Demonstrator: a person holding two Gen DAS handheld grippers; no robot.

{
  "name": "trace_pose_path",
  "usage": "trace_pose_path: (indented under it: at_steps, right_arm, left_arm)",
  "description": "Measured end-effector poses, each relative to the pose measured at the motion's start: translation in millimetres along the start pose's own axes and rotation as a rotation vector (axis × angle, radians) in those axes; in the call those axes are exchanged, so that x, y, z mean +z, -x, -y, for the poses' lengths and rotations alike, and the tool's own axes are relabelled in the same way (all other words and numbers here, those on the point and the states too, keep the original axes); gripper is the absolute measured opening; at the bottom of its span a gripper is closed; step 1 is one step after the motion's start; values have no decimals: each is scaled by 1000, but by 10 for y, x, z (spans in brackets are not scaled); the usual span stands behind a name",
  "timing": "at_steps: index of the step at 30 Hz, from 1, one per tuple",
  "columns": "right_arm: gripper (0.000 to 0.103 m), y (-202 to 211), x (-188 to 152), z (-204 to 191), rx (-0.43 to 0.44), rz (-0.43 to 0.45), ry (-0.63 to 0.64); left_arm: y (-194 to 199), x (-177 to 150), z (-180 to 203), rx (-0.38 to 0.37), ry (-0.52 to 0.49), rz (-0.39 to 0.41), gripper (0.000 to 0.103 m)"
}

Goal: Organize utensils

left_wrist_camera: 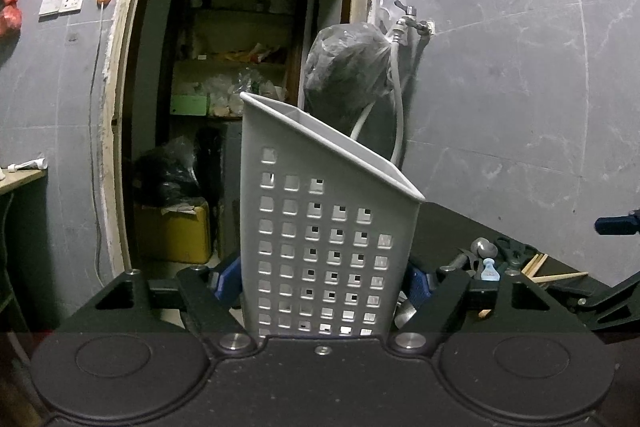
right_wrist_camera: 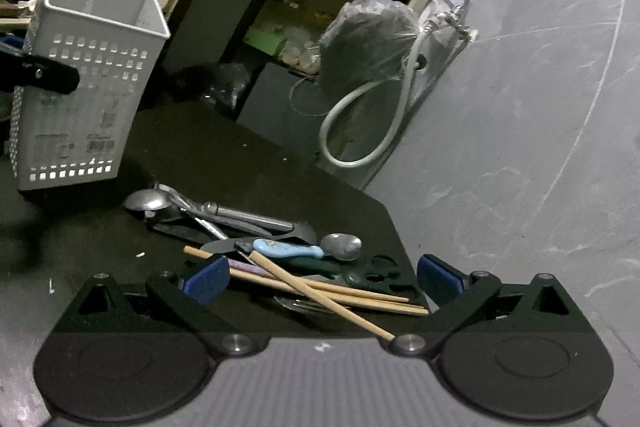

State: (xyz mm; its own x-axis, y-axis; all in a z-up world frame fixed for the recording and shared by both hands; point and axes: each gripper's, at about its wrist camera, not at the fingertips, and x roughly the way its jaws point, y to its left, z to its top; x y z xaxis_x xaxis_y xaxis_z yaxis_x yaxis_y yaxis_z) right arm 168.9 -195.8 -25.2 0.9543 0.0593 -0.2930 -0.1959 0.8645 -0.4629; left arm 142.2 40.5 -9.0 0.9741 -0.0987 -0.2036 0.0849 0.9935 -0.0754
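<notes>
Your dark tabletop (right_wrist_camera: 248,163) carries everything you need, with a grey wall and an open doorway behind it. The largest task item is the white perforated utensil holder (left_wrist_camera: 320,227), which stands at the tabletop's left end with its slanted rim open upward and nothing visible inside it. Your left hand-held gripper (left_wrist_camera: 324,285) is clamped across its lower walls, blue pads pressed on either side, so the holder is held steady. Keep that squeeze even and the holder upright; from the right wrist view it leans a little, so level it before anything goes in.

To the right of the holder, well apart from it, lies the heap of utensils (right_wrist_camera: 280,247): a metal ladle-like spoon (right_wrist_camera: 146,203) at the far left of the pile, dark green scissors (right_wrist_camera: 376,273) near the right edge, a light-blue-handled piece (right_wrist_camera: 286,248) across the middle, a second spoon bowl (right_wrist_camera: 342,246) just beside it, and several wooden chopsticks (right_wrist_camera: 320,297) lying crossed on top, nearest you.

Your right hand-held gripper (right_wrist_camera: 322,277) hangs over that pile with its jaws spread wide and nothing between the pads. The chopsticks look like the easiest first pick, since they lie uppermost. Bring the pads down astride them near their middle, close only once both sides bracket the wood, and lift straight so the crossed sticks do not drag the pieces beneath. Thin sticks may roll or slip, so grip firmly.
</notes>
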Motion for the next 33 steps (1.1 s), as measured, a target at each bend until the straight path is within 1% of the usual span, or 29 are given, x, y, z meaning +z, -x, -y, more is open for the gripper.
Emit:
trace_pose_path:
  at_steps: [2,5,10,13,15,18,20,23,25,27,30,33]
  right_arm:
    - [98,-40,-11,19,27,-2,8]
    - [95,-162,-18,58,55,-29,18]
    - [95,-279,5,135,122,-54,-11]
    - [95,-329,70,225,216,-54,-122]
    - [95,-372,104,274,249,-66,-179]
    - [95,-455,101,371,274,-100,-257]
    - [95,-524,65,457,264,-122,-319]
    - [95,-671,-39,643,269,-166,-462]
    - [95,-749,-136,772,324,-192,-583]
    - [95,-722,-167,819,333,-191,-615]
    - [95,-628,-192,813,335,-196,-607]
    - [95,-546,-268,838,351,-211,-635]
  left_arm:
    - [2,2,3,-6,-1,-1,79]
    - [7,2,9,-13,-3,0,79]
    - [21,-19,9,-19,-6,0,79]
    - [25,-18,-2,-24,-6,-1,79]
    - [33,-21,5,-26,-8,-1,79]
    - [44,-22,16,-30,-9,-1,79]
    - [49,-27,17,-32,-10,1,79]
    - [53,-36,18,-32,-11,0,79]
    - [53,-31,14,-32,-9,-1,79]
    - [57,-32,20,-31,-12,-2,79]
    - [62,-33,22,-32,-11,-1,79]
    - [66,-31,26,-31,-13,-1,79]
